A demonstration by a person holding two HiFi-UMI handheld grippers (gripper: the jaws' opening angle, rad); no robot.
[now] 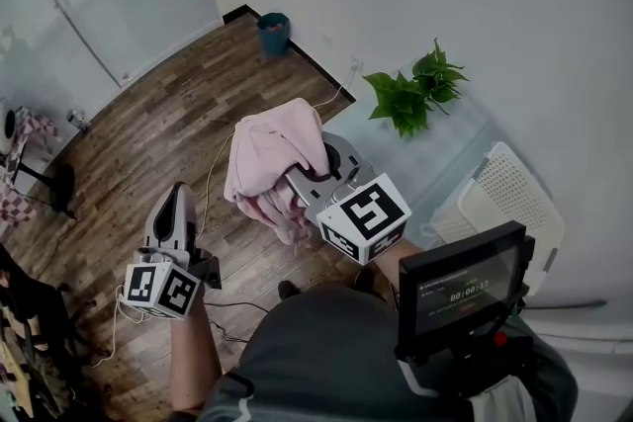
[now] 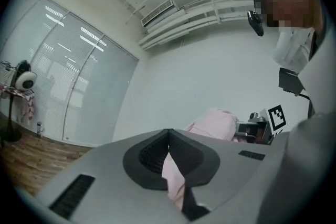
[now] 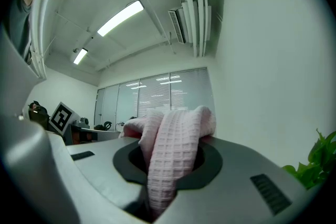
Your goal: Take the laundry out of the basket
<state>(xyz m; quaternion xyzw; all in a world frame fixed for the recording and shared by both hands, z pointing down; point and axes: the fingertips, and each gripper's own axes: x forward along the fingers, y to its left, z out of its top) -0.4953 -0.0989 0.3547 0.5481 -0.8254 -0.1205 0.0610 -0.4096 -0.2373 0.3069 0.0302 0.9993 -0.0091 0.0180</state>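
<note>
Head view: right hand-held gripper (image 1: pixel 302 183) clamped on the pale pink waffle-weave cloth (image 1: pixel 265 158). Cloth is bunched and draped over the jaws, in the air above the wood-plank floor (image 1: pixel 168 114), well apart from the white perforated plastic basket (image 1: pixel 514 191) at right. Basket contents not readable. Step judged: 1 item out of the basket. Next move calls for a place to set it down and a release there. Left hand-held gripper (image 1: pixel 178 201) is apart from the cloth, nothing seen hanging from it. Left gripper view: jaws together; a pale pink sliver in the seam, cloth or not I cannot tell. Right gripper view: jaws pressed on 1 thick fold; square-grid weave, soft, limp, tail hanging below.
</note>
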